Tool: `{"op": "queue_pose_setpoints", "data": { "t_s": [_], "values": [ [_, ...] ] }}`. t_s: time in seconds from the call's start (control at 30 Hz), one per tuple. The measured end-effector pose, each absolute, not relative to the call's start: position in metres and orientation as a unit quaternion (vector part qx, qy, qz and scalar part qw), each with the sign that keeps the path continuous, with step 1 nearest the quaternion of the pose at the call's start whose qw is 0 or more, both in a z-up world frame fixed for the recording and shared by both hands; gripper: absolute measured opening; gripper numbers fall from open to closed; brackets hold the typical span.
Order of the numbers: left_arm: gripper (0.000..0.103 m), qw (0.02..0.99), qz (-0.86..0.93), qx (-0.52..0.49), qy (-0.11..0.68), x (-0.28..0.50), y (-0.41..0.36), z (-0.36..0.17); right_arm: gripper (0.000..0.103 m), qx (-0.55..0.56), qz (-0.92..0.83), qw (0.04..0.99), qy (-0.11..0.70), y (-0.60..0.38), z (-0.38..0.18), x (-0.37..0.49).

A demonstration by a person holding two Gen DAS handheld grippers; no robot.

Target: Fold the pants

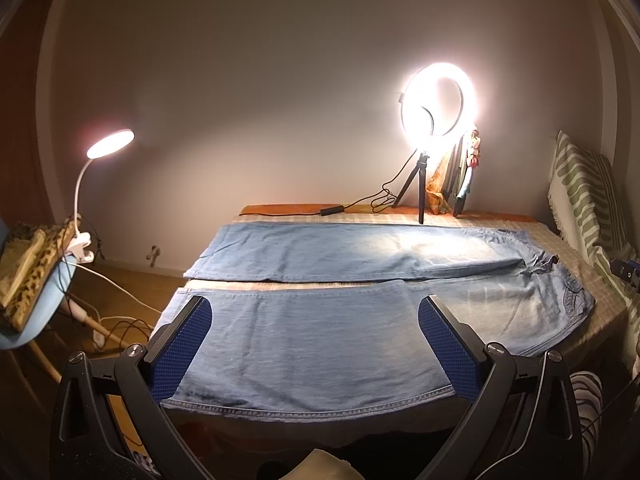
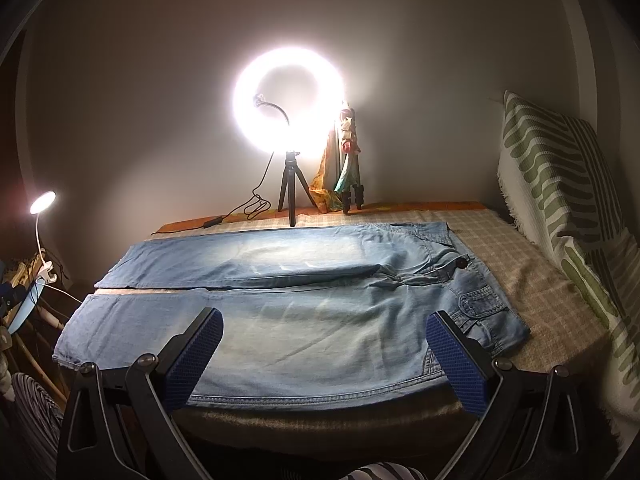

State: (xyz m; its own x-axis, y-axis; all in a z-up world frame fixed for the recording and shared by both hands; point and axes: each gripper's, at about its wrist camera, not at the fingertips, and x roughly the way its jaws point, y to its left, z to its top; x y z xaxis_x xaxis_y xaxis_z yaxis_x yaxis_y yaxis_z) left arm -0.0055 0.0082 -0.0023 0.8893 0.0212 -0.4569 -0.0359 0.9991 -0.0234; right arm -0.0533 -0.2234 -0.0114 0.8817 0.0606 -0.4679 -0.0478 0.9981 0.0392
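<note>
Light-blue jeans [image 1: 328, 332] lie flat on the checked bed cover, both legs stretched to the left and the waist at the right [image 2: 472, 280]. The two legs lie side by side with a narrow gap between them. My left gripper [image 1: 314, 312] hovers open over the near leg toward its cuff end, blue pads [image 1: 188, 344] wide apart, nothing between them. My right gripper [image 2: 324, 324] is open too, above the near leg by the hip pocket [image 2: 476, 308], close to the near edge of the jeans.
A lit ring light on a tripod [image 2: 290, 120] stands at the back of the bed with its cable. A striped cushion [image 2: 560, 200] leans at the right. A clip lamp [image 1: 108, 144] and a chair with cloth [image 1: 28, 272] are left of the bed.
</note>
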Motion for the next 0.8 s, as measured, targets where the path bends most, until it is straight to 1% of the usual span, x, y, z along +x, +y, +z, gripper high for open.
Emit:
{"op": "queue_pose_setpoints", "data": {
  "t_s": [0.8],
  "values": [
    [0.103, 0.971, 0.015, -0.016, 0.237, -0.0031, 0.0100, -0.0040, 0.103, 0.013, 0.030, 0.969, 0.243, -0.2214, -0.0120, -0.0502]
  ]
}}
